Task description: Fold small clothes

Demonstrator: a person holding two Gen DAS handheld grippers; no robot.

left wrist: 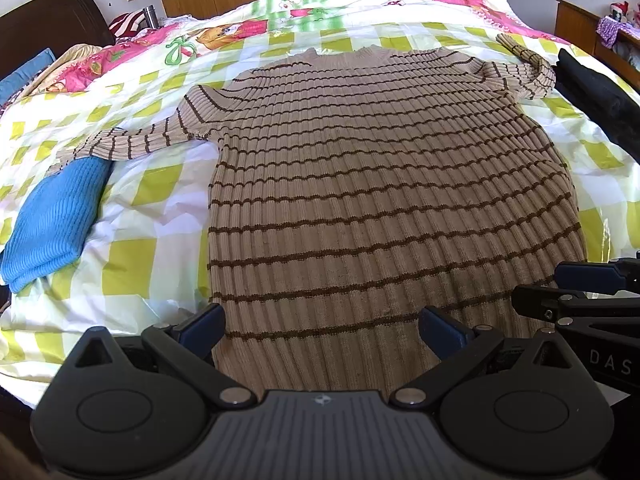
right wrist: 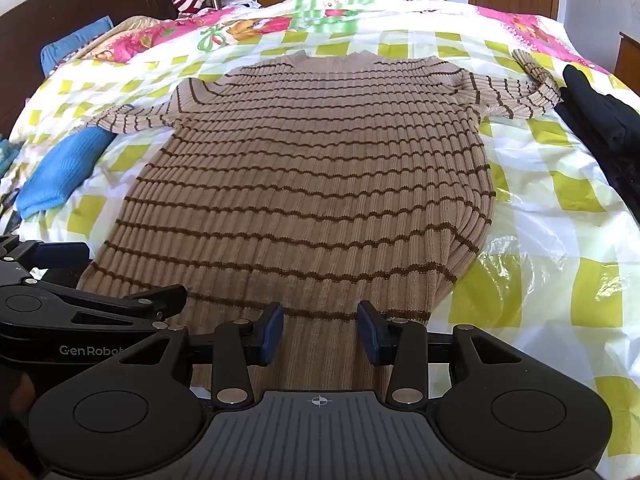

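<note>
1. In the left wrist view, the striped sweater lay flat on the bed, hem nearest the camera, collar far, both sleeves spread outward. The left gripper hovered over the hem with its fingers spread wide and nothing pinched between them. The knit looked ribbed, thick and soft: I judged it light but floppy, likely to stretch and sag when lifted. It would be best taken by pinching a hem corner or a sleeve cuff. A folded blue garment lay under the left cuff and a black garment touched the right sleeve. The neighbouring tool showed the letters "DAS".

2. In the right wrist view, the striped sweater filled the middle of the bed. The right gripper sat over the hem, its fingers partly open, and I saw no fabric clamped. The clear plastic over the quilt looked slippery, so the knit could slide when dragged. The other tool read "GenRobo", the rest cut off.
</note>
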